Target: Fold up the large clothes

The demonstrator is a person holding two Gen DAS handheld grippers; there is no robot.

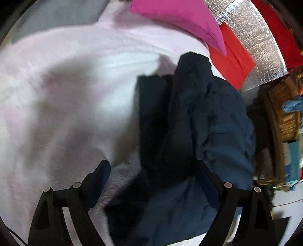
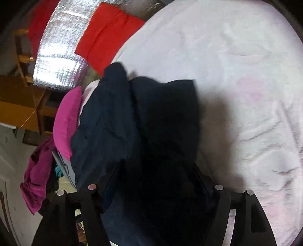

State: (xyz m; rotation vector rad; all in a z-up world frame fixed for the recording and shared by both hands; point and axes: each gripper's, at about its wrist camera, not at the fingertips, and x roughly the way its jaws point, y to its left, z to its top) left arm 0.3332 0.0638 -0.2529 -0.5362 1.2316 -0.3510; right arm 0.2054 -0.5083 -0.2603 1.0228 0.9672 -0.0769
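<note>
A dark navy garment (image 1: 198, 113) lies crumpled in a long heap on a bed with a pale pink sheet (image 1: 66, 94). My left gripper (image 1: 153, 170) hangs over the near end of the heap. Its jaws are wide apart, the left finger (image 1: 102, 174) over the sheet and the right finger (image 1: 206, 176) over the cloth. In the right wrist view the same garment (image 2: 151, 123) fills the middle. My right gripper (image 2: 157, 170) is open and straddles the dark cloth, whose folds hide most of both fingertips. The sheet (image 2: 236, 75) spreads to the right.
A bright pink pillow (image 1: 180, 17) (image 2: 66, 123) lies at the bed's edge beside the garment. Beyond it are a red cloth (image 1: 233, 62) (image 2: 106, 32) and silver foil sheeting (image 1: 251, 34) (image 2: 60, 56). There is also a wicker basket (image 1: 284, 117), wooden furniture (image 2: 17, 106) and a hanging magenta garment (image 2: 36, 177).
</note>
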